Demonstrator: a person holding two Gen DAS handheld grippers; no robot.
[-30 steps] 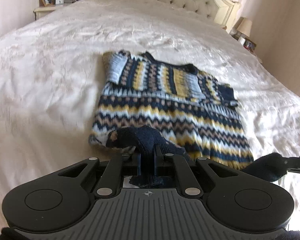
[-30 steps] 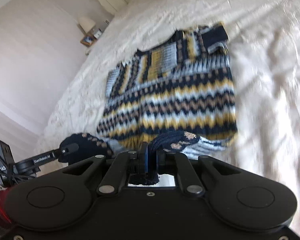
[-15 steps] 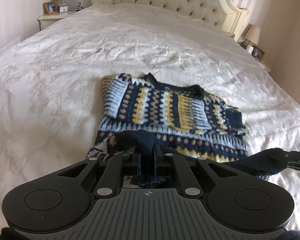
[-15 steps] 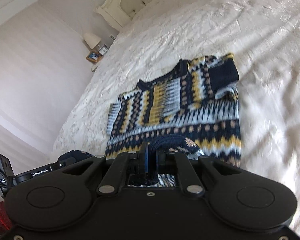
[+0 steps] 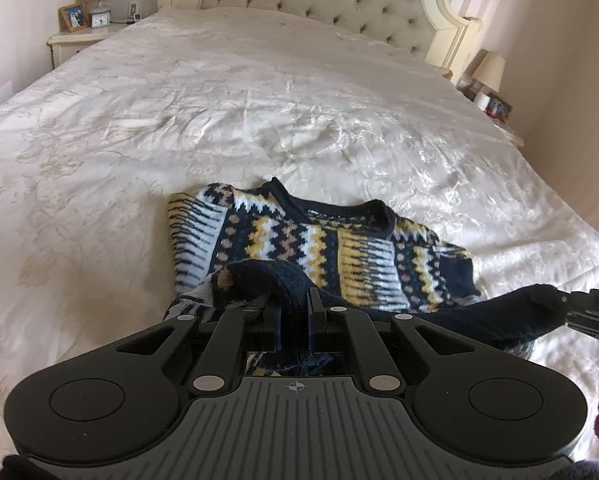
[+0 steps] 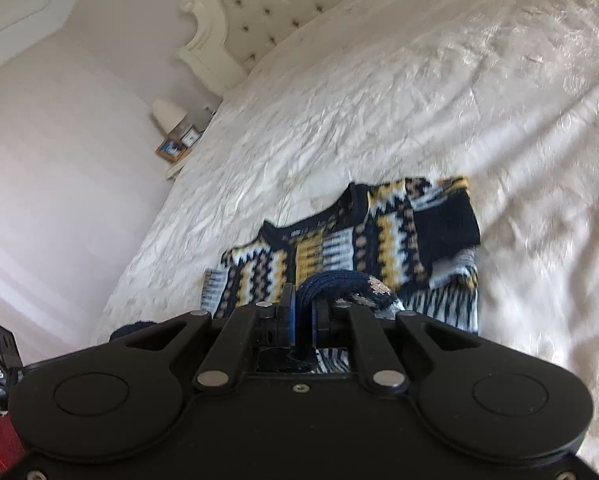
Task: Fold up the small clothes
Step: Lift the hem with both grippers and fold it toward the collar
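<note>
A small patterned knit sweater (image 5: 319,244) in navy, yellow, white and tan lies on the cream bedspread (image 5: 259,112), collar toward the headboard. My left gripper (image 5: 293,312) is shut on the navy hem at its left corner. My right gripper (image 6: 305,312) is shut on the hem at the right corner. Both hold the hem lifted over the sweater's (image 6: 339,240) upper part. The right gripper's tip also shows in the left wrist view (image 5: 571,308). The lower body is hidden under the grippers.
A tufted headboard (image 5: 319,4) stands at the far end. Nightstands with lamps and picture frames flank the bed, one at the left (image 5: 87,28) and one at the right (image 5: 491,92). A pale wall (image 6: 59,140) runs along the bed's left side.
Both grippers have carried the hem up toward the collar. Less of the sweater's lower body shows now, and the headboard looks closer.
</note>
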